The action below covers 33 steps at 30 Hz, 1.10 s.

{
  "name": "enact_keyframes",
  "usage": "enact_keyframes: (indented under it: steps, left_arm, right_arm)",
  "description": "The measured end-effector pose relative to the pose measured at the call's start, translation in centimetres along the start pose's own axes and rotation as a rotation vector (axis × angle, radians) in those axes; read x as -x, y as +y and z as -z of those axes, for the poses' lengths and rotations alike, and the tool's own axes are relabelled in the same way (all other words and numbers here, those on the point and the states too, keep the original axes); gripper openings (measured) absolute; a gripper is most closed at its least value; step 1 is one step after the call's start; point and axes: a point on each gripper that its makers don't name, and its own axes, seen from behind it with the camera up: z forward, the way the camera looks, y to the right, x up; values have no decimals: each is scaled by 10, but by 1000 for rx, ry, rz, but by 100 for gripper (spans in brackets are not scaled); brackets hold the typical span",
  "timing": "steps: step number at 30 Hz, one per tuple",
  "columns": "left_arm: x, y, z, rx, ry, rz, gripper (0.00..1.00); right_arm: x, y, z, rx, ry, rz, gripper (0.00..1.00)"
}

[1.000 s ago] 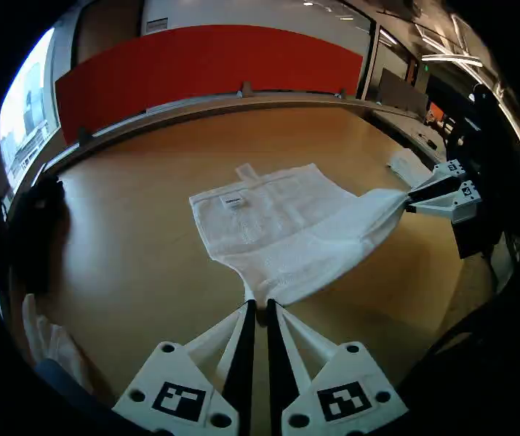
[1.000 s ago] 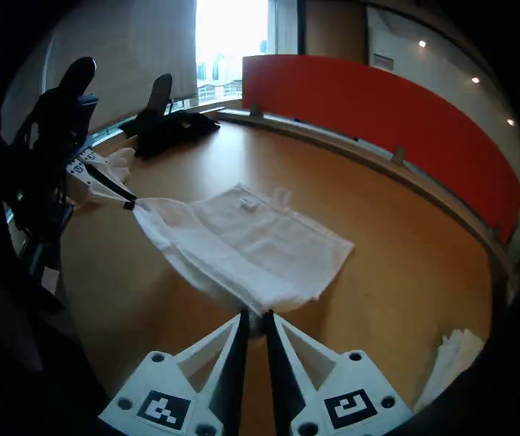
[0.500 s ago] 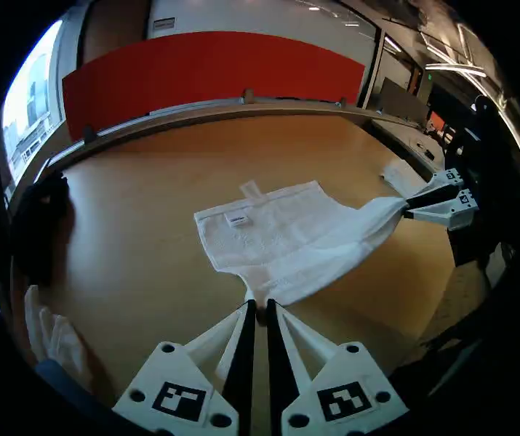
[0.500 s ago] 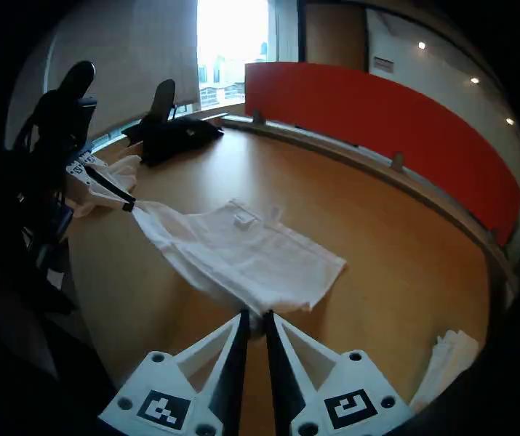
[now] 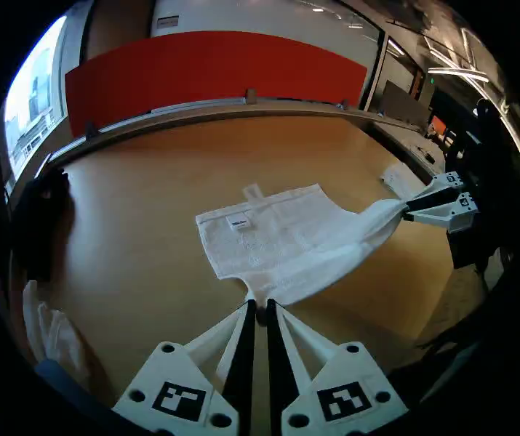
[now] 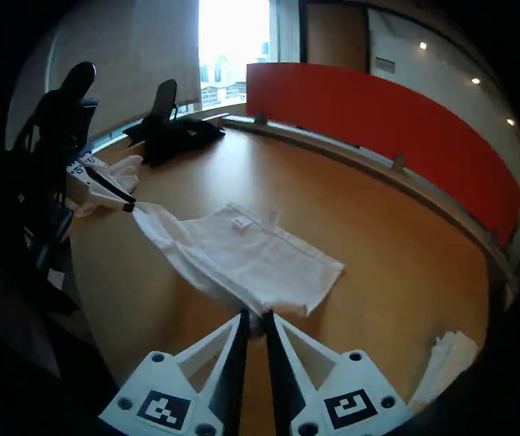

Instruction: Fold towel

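A white towel (image 5: 281, 236) lies partly spread on the wooden table (image 5: 136, 218), its near edge lifted between two corners. My left gripper (image 5: 260, 311) is shut on one near corner. In the left gripper view the right gripper (image 5: 407, 208) pinches the other corner at the right. In the right gripper view the towel (image 6: 249, 258) runs from my right gripper (image 6: 256, 323), shut on its corner, out to the left gripper (image 6: 130, 206) at the left. A small label (image 5: 238, 222) shows on the towel's flat part.
A red partition (image 5: 216, 69) runs along the table's far edge. White folded cloths lie at the table's edges (image 5: 52, 338), (image 6: 449, 360), (image 5: 404, 178). Dark chairs (image 6: 70, 94) and a dark bag (image 6: 180, 134) stand by the window. A person's dark form (image 6: 38, 189) is behind the left gripper.
Both grippers have drawn back a little with the towel's corners; the towel looks slightly farther and flatter on the table. Both stay shut.
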Motion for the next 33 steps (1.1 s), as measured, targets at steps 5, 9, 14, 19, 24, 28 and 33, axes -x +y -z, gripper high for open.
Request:
enact_keyframes:
  steps: [5, 9, 14, 19, 24, 28, 33]
  left_arm:
    - [-7, -5, -5, -5, 10, 8, 11]
    - [-15, -12, -13, -15, 19, 17, 11]
    - [-24, -23, -27, -33, 28, 29, 11]
    - [-37, -35, -43, -49, 37, 38, 11]
    - [-49, -45, -57, -60, 41, 40, 11]
    - [-54, -52, -66, -69, 37, 34, 11]
    - [-56, -57, -77, -75, 30, 37, 11]
  right_arm:
    - [-3, 5, -6, 1, -5, 9, 17]
    - [-8, 13, -14, 7, -8, 20, 17]
    - [-15, 25, -28, 15, -10, 28, 17]
    - [-21, 40, -44, 26, -12, 24, 17]
    - [-26, 51, -57, 39, -21, 22, 17]
    - [-28, 56, -63, 48, -29, 29, 17]
    - [-25, 61, -70, 55, -42, 25, 17]
